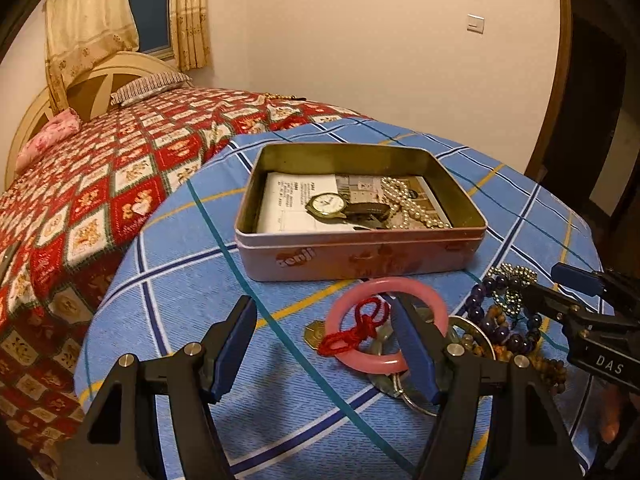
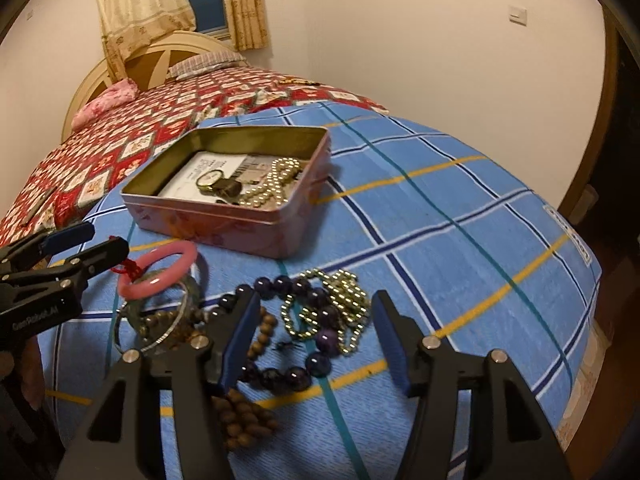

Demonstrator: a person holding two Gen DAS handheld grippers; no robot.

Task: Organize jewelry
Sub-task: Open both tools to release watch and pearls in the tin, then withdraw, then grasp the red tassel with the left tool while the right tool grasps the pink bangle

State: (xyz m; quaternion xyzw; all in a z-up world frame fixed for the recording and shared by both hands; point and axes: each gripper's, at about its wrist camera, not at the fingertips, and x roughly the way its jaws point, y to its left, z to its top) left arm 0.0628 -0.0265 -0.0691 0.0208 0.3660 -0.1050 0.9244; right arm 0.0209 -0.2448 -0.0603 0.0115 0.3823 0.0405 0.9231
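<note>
A pink tin box [image 1: 360, 254] [image 2: 224, 220] stands open on the blue checked cloth, holding a watch [image 1: 326, 204] and a pearl string [image 1: 404, 200]. In front of it lies a pink bangle [image 1: 384, 281] [image 2: 160, 258] with a red cord [image 1: 356, 332] tied to it. My left gripper [image 1: 323, 304] [image 2: 108, 238] is open, its right finger over the bangle's hollow. My right gripper [image 2: 316, 298] [image 1: 540, 280] is open above a purple bead bracelet [image 2: 296, 376] and a gold bead chain [image 2: 340, 292]. Neither gripper holds anything.
Brown wooden beads [image 2: 240, 420] and a thin silver bangle [image 2: 168, 332] lie in the same heap, with a printed card [image 1: 288, 204] on the tin's floor. The cloth covers a bed with a red patterned quilt [image 1: 100, 200]. The bed's edge drops off at the right.
</note>
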